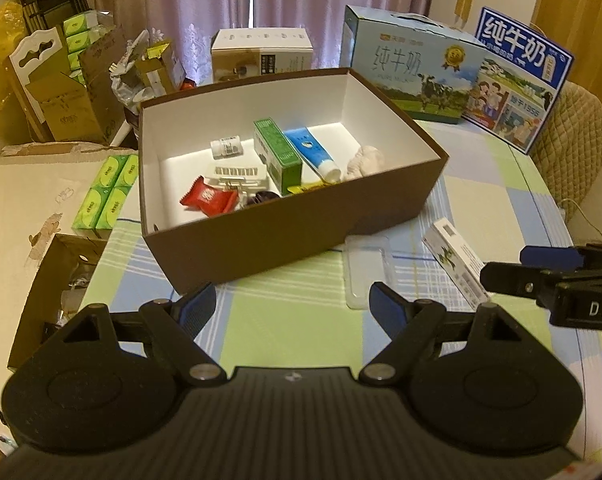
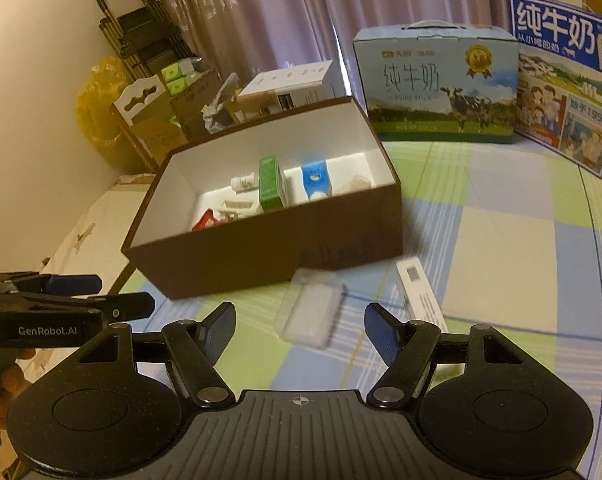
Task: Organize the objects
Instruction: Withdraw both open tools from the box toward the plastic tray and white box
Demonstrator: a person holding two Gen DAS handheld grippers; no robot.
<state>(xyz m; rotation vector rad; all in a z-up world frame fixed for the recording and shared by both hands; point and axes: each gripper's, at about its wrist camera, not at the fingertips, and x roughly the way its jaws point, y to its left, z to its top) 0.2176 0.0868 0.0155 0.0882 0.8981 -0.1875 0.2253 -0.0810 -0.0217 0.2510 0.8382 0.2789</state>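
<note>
A brown box point(image 1: 301, 236) with a white inside stands on the checked tablecloth. It holds a green carton point(image 1: 277, 150), a blue tube point(image 1: 311, 152), a small white bottle point(image 1: 226, 148), a red sweet wrapper point(image 1: 207, 198) and a pale crumpled lump point(image 1: 367, 160). In front of the box lie a clear plastic case point(image 1: 365, 268) and a white carton point(image 1: 457, 264). My left gripper point(image 1: 293, 304) is open and empty, short of the box. My right gripper point(image 2: 299, 330) is open and empty just before the clear case point(image 2: 311, 308), with the white carton point(image 2: 419, 296) to its right.
Two milk cartons point(image 1: 417, 64) point(image 1: 521, 76) stand behind the box, with a white package point(image 1: 261, 54) further back. Green tissue packs point(image 1: 111, 190) and cardboard boxes point(image 1: 61, 108) crowd the left side. The other gripper point(image 2: 101, 300) shows at left in the right wrist view.
</note>
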